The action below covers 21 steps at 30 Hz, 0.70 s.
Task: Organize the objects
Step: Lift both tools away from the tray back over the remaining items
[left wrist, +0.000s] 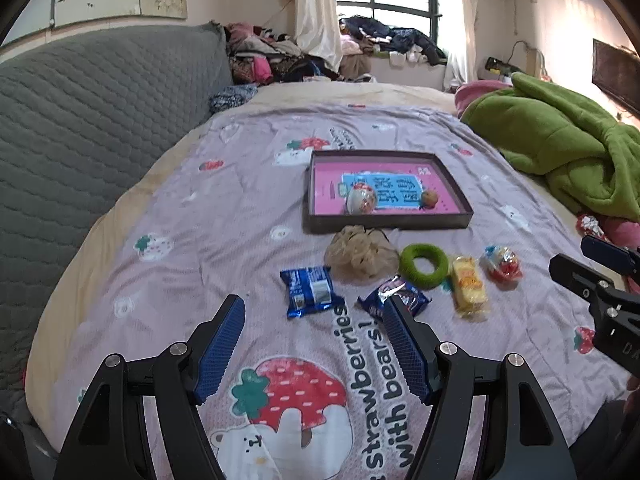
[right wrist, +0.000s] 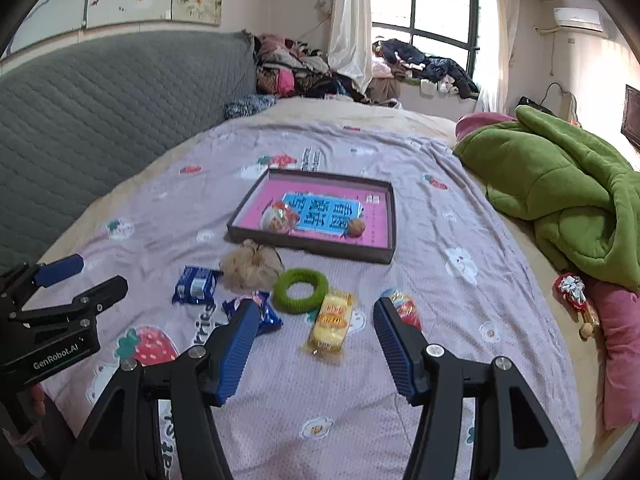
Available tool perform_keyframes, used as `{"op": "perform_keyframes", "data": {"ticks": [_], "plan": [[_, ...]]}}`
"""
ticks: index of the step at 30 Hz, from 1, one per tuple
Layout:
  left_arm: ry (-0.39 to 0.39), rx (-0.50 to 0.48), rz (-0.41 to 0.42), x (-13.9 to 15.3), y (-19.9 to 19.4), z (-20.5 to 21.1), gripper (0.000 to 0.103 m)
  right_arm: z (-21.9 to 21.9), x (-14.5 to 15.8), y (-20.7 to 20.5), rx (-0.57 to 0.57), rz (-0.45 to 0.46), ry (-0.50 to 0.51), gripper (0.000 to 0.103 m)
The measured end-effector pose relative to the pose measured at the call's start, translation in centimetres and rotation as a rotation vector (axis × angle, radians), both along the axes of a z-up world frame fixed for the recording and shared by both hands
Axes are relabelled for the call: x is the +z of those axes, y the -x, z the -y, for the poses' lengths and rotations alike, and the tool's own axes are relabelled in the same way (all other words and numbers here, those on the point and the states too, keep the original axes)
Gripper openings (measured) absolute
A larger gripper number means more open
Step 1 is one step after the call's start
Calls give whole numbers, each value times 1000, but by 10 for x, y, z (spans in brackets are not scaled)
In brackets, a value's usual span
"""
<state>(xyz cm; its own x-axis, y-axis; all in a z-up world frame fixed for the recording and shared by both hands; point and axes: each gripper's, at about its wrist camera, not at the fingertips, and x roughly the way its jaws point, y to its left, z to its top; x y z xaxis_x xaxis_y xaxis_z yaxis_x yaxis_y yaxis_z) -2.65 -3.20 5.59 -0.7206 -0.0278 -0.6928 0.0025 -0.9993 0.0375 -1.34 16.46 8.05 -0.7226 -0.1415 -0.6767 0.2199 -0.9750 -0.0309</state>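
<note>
- Bedspread with strawberry-and-bear print covered the bed, and a shallow dark tray with a pink lining sat on it toward the far middle.
- Two items already lay inside the tray: a wrapped toy egg at its near left and a small round brownish thing to the right of it, too small to identify.
- Six items lay loose on the bedspread just near of the tray: a beige mesh pouf close to the tray's near wall, a green ring right of it, a yellow snack pack, a second wrapped toy egg farthest right, a blue biscuit packet on the left, and a crumpled blue wrapper between the packet and the ring.
- Left gripper hung above the bedspread with its jaws spread and nothing between them; the biscuit packet sat just beyond the tips.
- Right gripper was likewise released and empty, with the yellow snack pack framed between its jaws but not touched.
- Judging by the layout, the step in hand was the approach for the next pickup, with the sorting about a quarter done.
- Next move likely called for lowering each gripper onto its flat packet. The soft bedspread could let a packet sink or slide, and crinkly film might slip from a shallow pinch.
</note>
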Motion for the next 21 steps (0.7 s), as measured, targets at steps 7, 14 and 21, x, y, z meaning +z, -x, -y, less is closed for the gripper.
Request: {"op": "perform_keyframes", "data": {"ticks": [7, 14, 21], "plan": [[-7, -2, 27, -12, -2, 0, 73, 6, -15, -1, 9, 33, -19, 60], [-19, -16, 49, -20, -2, -3, 73, 5, -28, 0, 8, 60, -30, 60], [-27, -20, 90, -37, 0, -2, 73, -1, -41, 2, -2, 86, -29, 60]]}}
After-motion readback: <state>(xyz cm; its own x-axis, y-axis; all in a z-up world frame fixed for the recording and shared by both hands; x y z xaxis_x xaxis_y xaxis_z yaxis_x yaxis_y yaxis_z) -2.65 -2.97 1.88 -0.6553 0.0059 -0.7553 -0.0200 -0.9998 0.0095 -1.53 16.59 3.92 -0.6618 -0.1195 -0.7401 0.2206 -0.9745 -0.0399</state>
